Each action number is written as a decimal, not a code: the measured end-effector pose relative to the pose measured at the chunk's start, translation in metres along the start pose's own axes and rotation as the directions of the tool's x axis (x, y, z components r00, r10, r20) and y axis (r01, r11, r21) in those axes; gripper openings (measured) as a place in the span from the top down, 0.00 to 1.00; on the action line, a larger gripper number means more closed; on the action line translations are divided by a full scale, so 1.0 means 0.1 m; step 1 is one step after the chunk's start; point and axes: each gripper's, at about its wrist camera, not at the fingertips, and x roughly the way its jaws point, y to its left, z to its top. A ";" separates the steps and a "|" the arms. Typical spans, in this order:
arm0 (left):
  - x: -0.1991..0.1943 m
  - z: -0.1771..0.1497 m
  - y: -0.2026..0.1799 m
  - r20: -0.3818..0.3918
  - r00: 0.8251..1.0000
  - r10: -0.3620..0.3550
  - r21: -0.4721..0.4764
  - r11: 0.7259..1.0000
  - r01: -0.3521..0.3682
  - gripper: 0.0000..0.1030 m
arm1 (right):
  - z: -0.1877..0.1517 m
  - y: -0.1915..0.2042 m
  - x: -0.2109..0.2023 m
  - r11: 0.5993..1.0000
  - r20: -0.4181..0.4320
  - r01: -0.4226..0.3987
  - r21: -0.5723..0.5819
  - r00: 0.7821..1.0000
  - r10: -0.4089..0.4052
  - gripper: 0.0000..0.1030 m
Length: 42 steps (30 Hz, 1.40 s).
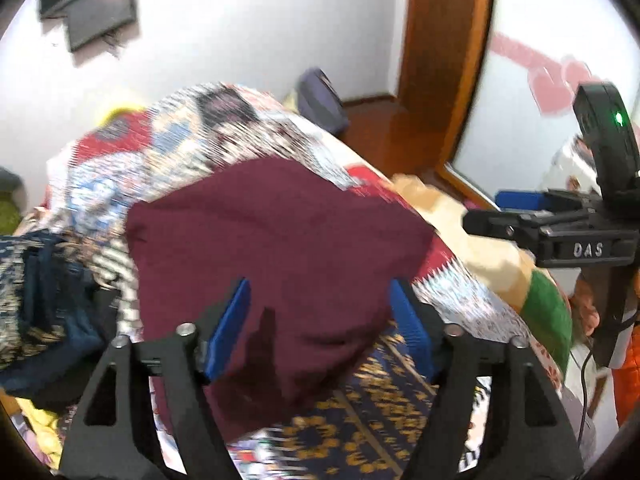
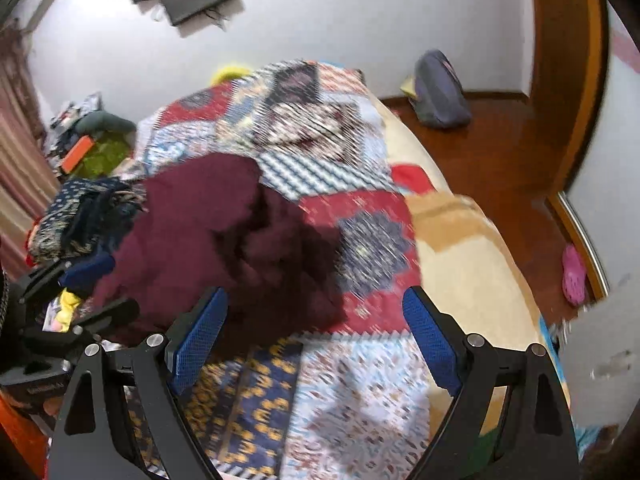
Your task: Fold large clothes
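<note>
One garment (image 1: 276,224) matters here, a maroon one, lying on the bed's patchwork quilt (image 1: 188,128) near the foot end. From my left gripper (image 1: 320,296) I see it as a roughly squared slab. Its long axis runs from between my jaws away up the bed; the far edge is straight and the near end narrows to a tail that drapes over the navy-and-gold patch. My left jaws stand wide open, blue pads on either side of the cloth and not pressing on it, so nothing is held.

From my right gripper (image 2: 316,308) the same garment (image 2: 208,232) looks rumpled and bunched. It sits left of centre and slants from the lower left towards the upper middle of the view. My right jaws are spread wide too, with only quilt (image 2: 360,380) between them; the garment's near edge lies just beside the left pad.

A heap of dark patterned clothes (image 2: 84,212) sits at the garment's left side, touching it. In the left view, my right gripper (image 1: 532,216) hangs off to the right above the bed's beige edge, well apart from the garment. Both views are smeared, so I cannot make out the folds exactly.
</note>
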 end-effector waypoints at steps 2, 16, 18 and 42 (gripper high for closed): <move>-0.09 0.05 0.19 0.025 0.999 0.043 -0.031 0.999 -0.042 0.19 | 0.07 0.13 0.00 0.999 0.017 -0.025 -0.027 1.000 0.025 0.15; 0.49 -0.42 1.02 -0.174 0.980 0.096 -0.193 0.972 -0.130 0.18 | 0.15 0.44 0.79 0.996 -0.108 -0.049 -0.081 0.993 0.041 0.14; 0.55 -0.53 1.02 -0.188 0.979 0.080 -0.207 0.971 -0.119 0.17 | 0.06 0.32 0.85 0.997 -0.141 -0.049 -0.065 0.989 0.039 0.14; 0.06 -0.59 1.22 -0.119 0.981 0.156 -0.250 0.951 -0.182 0.12 | -0.05 0.13 0.46 0.995 -0.116 -0.035 -0.091 0.993 0.024 0.11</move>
